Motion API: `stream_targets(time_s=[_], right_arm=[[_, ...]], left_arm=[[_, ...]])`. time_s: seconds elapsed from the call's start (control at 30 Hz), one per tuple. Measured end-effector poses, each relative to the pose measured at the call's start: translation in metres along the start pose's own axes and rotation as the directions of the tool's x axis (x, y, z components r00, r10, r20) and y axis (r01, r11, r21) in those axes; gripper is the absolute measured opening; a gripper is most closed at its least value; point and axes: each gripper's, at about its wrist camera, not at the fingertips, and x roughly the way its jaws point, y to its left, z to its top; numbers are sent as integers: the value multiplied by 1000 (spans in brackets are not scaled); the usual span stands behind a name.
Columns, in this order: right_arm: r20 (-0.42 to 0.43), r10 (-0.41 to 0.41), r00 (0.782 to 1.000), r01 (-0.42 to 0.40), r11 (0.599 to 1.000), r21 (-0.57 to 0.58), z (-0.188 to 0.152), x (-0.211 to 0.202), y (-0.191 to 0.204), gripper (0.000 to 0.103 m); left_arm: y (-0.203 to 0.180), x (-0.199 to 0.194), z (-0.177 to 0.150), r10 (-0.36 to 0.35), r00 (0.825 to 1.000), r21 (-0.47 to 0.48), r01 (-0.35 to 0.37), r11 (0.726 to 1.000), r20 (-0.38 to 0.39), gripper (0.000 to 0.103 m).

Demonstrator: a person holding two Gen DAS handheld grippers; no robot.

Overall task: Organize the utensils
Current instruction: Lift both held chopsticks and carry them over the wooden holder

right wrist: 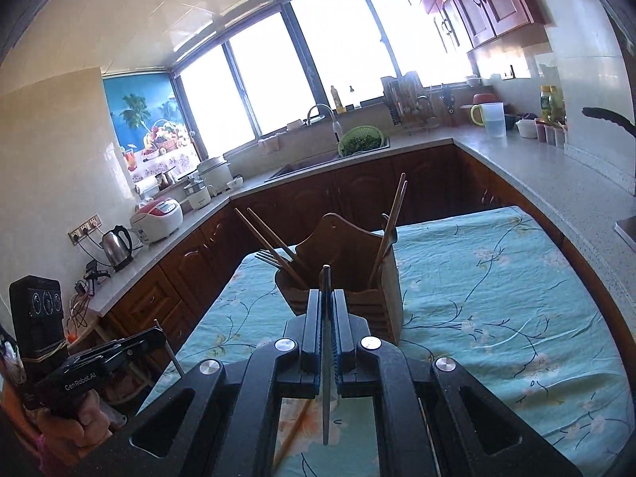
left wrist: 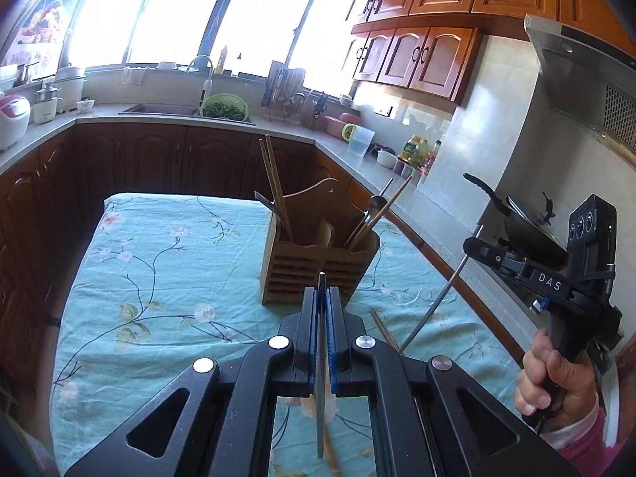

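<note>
Over the floral tablecloth [left wrist: 151, 262] you're holding both grippers up, aimed at the wooden utensil holder [left wrist: 314, 274], which is standing near the far middle of the table. Left gripper [left wrist: 322, 298]: jaws are clamped together on a thin flat metal utensil handle [left wrist: 320, 389], running edge-on between the blue pads and sticking out a little past the tips. Right gripper [right wrist: 328, 310]: same story, jaws are pinching a second thin metal strip [right wrist: 326, 397] that's poking up just beyond the fingertips. From the left camera your right hand [left wrist: 552, 381] is gripping the tool's handle at the right edge, and a long metal rod [left wrist: 433, 306] is hanging down from those jaws toward the cloth; its lower end is probably a spoon or fork head, but it's hidden behind the left gripper body.

Holder is carrying chopsticks [left wrist: 274, 183] in the left compartment with fork tines [right wrist: 266, 258] beside them, and more chopsticks plus a metal spoon [left wrist: 375, 202] leaning in the right compartment. One loose chopstick [left wrist: 383, 328] is lying on the cloth between holder and grippers.
</note>
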Motion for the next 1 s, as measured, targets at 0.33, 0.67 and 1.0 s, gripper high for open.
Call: stream_targets(time_s=[0.33, 0.67, 1.0], right_arm=[[28, -6, 1000, 6, 1000, 5, 10, 0, -6, 4], [72, -18, 997, 16, 1000, 19, 26, 1, -9, 4], [202, -48, 978, 43, 999, 26, 83, 6, -13, 4]], left_arm=[[3, 5, 16, -2, 999, -4, 2, 1000, 45, 2], [7, 10, 39, 4, 994, -7, -3, 1000, 113, 2], [3, 22, 90, 27, 964, 16, -32, 999, 263, 2]])
